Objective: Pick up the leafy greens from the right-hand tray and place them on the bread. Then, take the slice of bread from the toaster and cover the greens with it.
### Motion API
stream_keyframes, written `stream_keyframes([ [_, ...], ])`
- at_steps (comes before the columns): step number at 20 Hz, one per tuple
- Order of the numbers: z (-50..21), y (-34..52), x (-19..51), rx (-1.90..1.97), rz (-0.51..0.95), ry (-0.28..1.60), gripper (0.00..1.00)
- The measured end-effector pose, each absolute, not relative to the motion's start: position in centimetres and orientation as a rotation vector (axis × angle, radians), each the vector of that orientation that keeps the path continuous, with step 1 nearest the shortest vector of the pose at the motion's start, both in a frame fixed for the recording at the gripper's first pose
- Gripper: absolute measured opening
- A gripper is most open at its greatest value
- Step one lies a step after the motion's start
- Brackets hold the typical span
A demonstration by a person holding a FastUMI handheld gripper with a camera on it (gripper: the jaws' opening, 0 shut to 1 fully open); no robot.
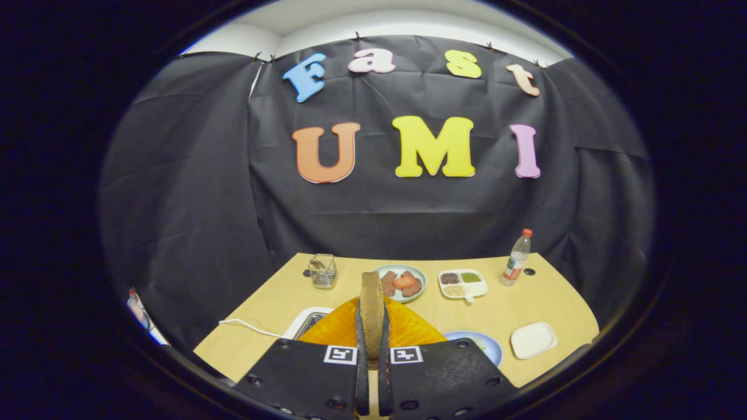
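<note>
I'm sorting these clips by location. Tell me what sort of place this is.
Probably a staged kitchen-style booth, not a real kitchen: black cloth wall behind a wooden table set with a plate of food, a compartment dish and a bottle. The fingers are shut on a bread slice.

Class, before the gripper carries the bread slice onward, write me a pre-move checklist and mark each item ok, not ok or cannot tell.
1. Gripper shut on the brown bread slice, both fingers pressing: ok.
2. Slice held upright, edge-on: ok.
3. Slice clear of the orange toaster: cannot tell.
4. Greens in place on the blue plate: cannot tell, half hidden.
5. Small white square tray bare of greens: ok.
6. Plastic bottle well away from the path: ok.
</note>
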State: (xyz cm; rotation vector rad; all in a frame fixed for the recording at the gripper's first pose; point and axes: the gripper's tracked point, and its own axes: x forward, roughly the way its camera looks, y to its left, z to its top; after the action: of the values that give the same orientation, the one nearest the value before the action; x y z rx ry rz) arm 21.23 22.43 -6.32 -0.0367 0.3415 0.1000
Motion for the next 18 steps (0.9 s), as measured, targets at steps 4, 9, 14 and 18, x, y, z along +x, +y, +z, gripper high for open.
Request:
stream_keyframes([
  [4, -10.1, 18.2, 22.8, 0.008, 0.05, 0.418, 0.06],
  [9, -15.4, 14.9, 24.2, 0.097, 0.04, 0.509, 0.06],
  [14, -20.2, 12.1, 25.1, 0.119, 0.031, 0.594, 0.06],
  [18, -22.7, 10.1, 25.4, 0.123, 0.021, 0.639, 0.06],
])
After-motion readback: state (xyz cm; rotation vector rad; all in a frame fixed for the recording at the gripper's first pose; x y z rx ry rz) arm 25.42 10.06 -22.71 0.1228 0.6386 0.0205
